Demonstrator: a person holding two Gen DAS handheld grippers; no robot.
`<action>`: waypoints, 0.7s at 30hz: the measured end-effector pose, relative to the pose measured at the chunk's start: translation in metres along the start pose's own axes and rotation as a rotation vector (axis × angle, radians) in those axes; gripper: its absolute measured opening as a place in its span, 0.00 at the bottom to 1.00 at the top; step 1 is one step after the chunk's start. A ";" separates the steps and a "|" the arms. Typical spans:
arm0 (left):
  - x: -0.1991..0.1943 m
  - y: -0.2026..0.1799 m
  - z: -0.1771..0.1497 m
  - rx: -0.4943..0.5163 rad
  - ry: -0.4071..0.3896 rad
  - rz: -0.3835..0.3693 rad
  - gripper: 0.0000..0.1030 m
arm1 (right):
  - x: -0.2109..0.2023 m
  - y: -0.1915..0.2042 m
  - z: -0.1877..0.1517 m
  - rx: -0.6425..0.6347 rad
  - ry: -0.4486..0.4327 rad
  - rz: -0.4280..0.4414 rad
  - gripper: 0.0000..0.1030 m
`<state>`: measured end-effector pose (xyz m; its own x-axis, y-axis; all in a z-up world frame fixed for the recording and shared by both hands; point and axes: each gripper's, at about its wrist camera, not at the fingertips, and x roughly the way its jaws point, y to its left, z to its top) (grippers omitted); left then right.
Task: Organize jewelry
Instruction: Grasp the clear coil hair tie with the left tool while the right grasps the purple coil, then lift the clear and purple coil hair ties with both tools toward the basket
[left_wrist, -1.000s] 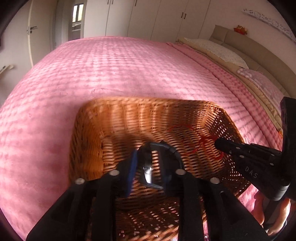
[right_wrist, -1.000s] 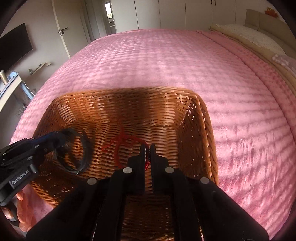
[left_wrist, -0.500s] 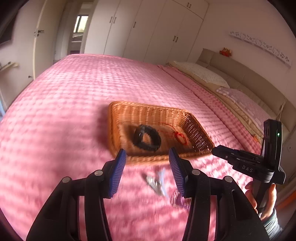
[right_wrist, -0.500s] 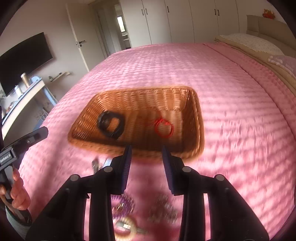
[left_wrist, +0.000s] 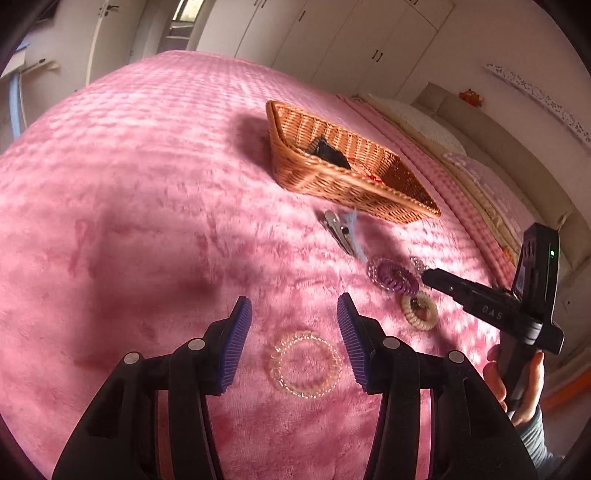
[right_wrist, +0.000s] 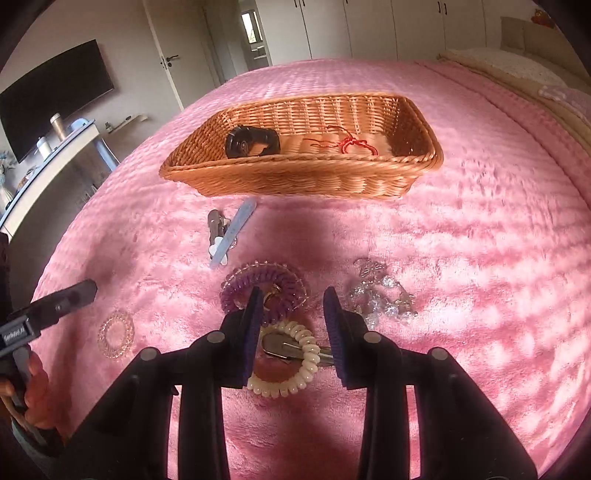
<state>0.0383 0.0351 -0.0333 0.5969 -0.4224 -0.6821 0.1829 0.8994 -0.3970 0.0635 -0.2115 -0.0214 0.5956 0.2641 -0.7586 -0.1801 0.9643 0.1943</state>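
A clear coil ring (left_wrist: 303, 364) is seen lying flat on the pink bedspread (left_wrist: 147, 206), directly ahead of and between the spread jaws of the left tool (left_wrist: 293, 332), which holds nothing. In the right wrist view the same ring (right_wrist: 115, 334) lies well off to the left, just beside the tip of the left tool (right_wrist: 83, 290), so the left hand is judged the nearer one for it.

A white coil ring (right_wrist: 282, 360) with a metal clip (right_wrist: 291, 349) lying across it sits between the open jaws of the right tool (right_wrist: 293, 317), also empty. The clip's long axis runs across the gap, from one jaw toward the other, so a grasp on the coil's rim would probably hold better than one on the clip. A purple coil ring (right_wrist: 264, 290) lies just beyond, touching or nearly touching the white one, and a crystal bracelet (right_wrist: 382, 295) lies near on the right.

Farther out, a grey clip (right_wrist: 214, 225) and a pale blue nail file (right_wrist: 232, 232) lie near the wicker basket (right_wrist: 303, 177), which already holds a black watch (right_wrist: 253, 142) and a red cord (right_wrist: 345, 142). The basket lies ahead of both tools, well apart from the rings.
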 end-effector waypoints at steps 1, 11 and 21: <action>0.003 -0.002 -0.002 0.010 0.011 0.004 0.45 | 0.005 -0.003 0.003 0.005 0.013 0.004 0.29; 0.022 -0.016 -0.018 0.081 0.060 0.095 0.38 | 0.023 0.011 0.006 -0.048 0.073 -0.010 0.11; 0.019 -0.008 -0.019 0.062 0.036 0.072 0.09 | 0.010 0.016 0.006 -0.059 0.028 0.027 0.08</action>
<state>0.0332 0.0178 -0.0553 0.5823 -0.3588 -0.7295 0.1888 0.9325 -0.3079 0.0717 -0.1931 -0.0220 0.5681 0.2885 -0.7707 -0.2418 0.9537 0.1788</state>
